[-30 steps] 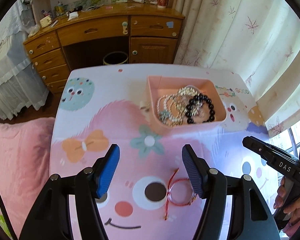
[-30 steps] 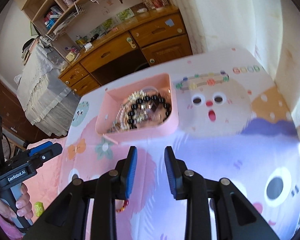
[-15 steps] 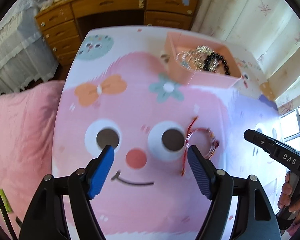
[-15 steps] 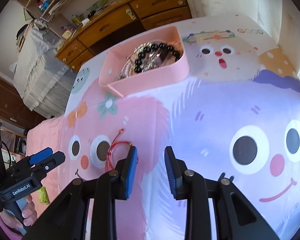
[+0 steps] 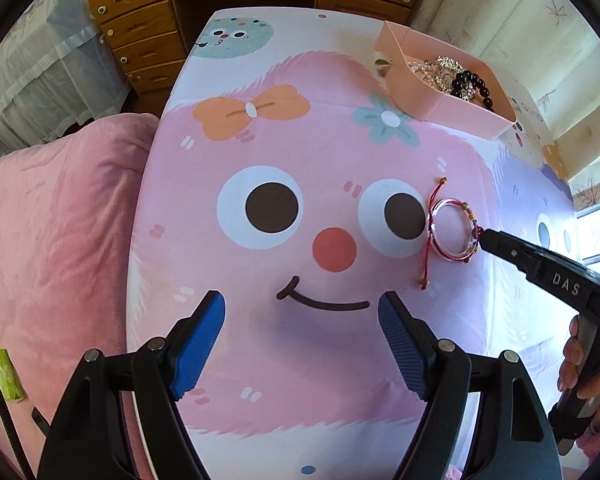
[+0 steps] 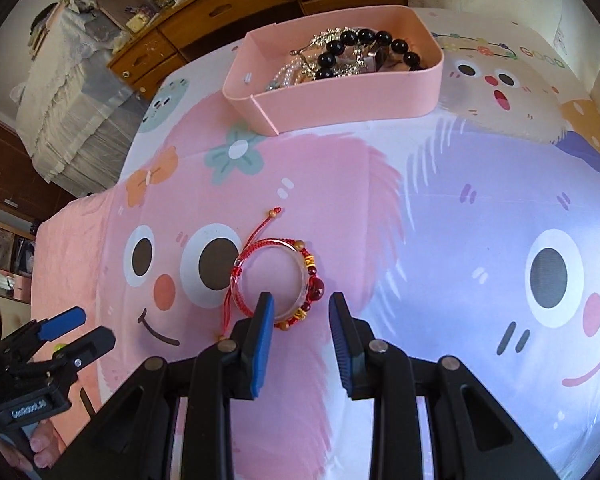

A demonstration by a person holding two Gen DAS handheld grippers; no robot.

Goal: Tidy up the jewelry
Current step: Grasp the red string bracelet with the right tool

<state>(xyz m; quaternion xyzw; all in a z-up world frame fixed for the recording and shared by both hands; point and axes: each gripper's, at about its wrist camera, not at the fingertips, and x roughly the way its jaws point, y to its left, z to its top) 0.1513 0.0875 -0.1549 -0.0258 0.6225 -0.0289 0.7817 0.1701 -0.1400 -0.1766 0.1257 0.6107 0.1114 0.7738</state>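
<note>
Your right gripper (image 6: 302, 306) points steeply down at the bench (image 6: 440, 208) with its jaws a narrow gap apart and nothing between them. Its left blue pad overlaps the near rim of the red cord bracelet (image 6: 278, 280), which lies flat on the cartoon-printed cover beside the big white eye of the pink face; whether the pad touches it, you cannot tell. The bracelet carries a dark red bead and small yellow ones on its right side, and a loose red cord tail runs off toward the top.

Your left gripper (image 5: 302, 320) hangs over the smiling mouth of that same pink face, its jaws wide and opening, with only the bare cover between them. From its camera the bracelet (image 5: 454, 230) sits off to the right, with the tip of your right gripper (image 5: 486, 240) at its edge.

The pink tray (image 6: 340, 92) stands well apart at the far side of the bench, already holding a black bead bracelet (image 6: 368, 50) and a tangle of silvery chains (image 6: 296, 70).
</note>
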